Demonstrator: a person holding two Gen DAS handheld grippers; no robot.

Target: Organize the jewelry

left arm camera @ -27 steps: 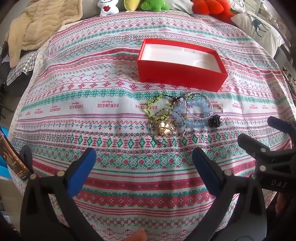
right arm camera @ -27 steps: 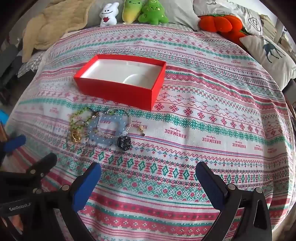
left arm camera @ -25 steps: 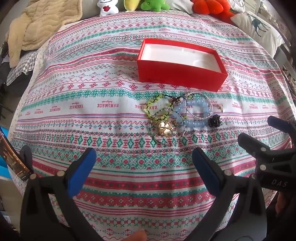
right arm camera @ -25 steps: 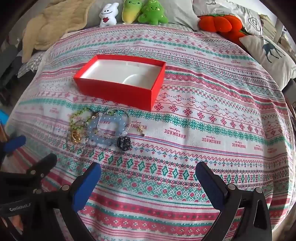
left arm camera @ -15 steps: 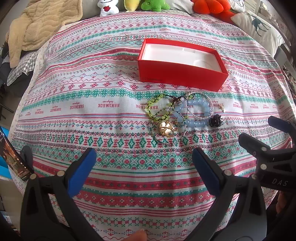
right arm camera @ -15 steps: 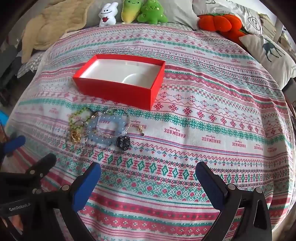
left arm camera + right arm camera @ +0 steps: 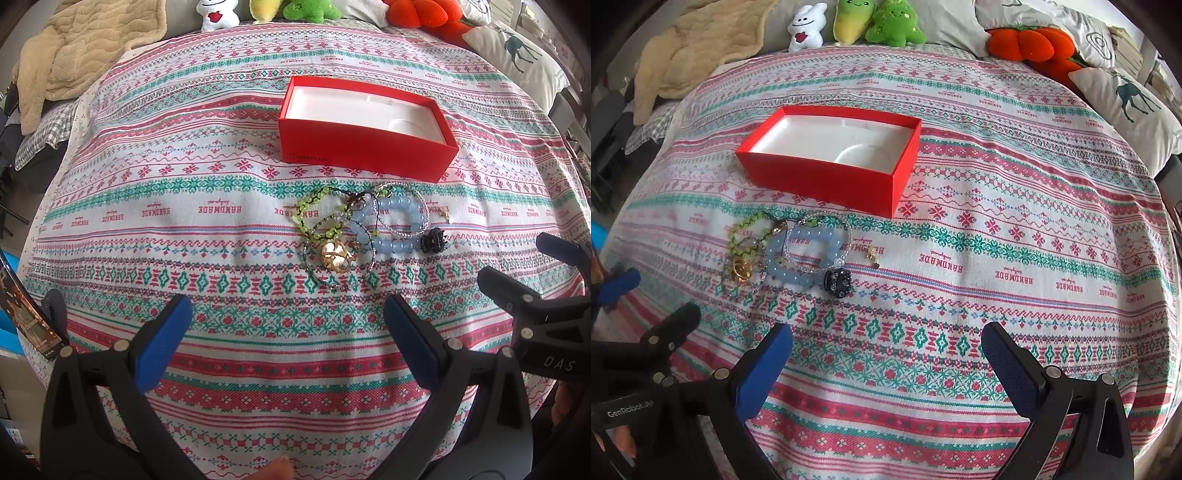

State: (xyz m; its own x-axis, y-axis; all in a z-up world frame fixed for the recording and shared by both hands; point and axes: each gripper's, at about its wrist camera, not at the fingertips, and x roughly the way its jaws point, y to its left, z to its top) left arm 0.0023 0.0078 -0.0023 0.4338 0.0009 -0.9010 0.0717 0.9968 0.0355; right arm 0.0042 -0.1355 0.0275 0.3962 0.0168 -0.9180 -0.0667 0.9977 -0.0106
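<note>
An open red box point(image 7: 365, 122) with a white lining stands on the patterned bedspread; it also shows in the right wrist view point(image 7: 831, 155). In front of it lies a tangle of jewelry: a green beaded bracelet point(image 7: 314, 210), a blue bead bracelet point(image 7: 391, 225), a gold charm point(image 7: 334, 256), a black clip point(image 7: 433, 242) and a small gold earring point(image 7: 445, 214). The blue bracelet point(image 7: 809, 254) and black clip point(image 7: 838, 282) show in the right wrist view too. My left gripper point(image 7: 288, 321) is open and empty, short of the pile. My right gripper point(image 7: 886, 350) is open and empty, right of the pile.
Plush toys point(image 7: 849, 26) line the far edge of the bed. An orange plush point(image 7: 1030, 44) and a deer pillow point(image 7: 1134, 107) lie at the far right. A beige blanket point(image 7: 74, 55) is bunched at the far left.
Both views have shifted only slightly; the box and jewelry sit a touch lower in the left view. Nothing was grasped or moved.
</note>
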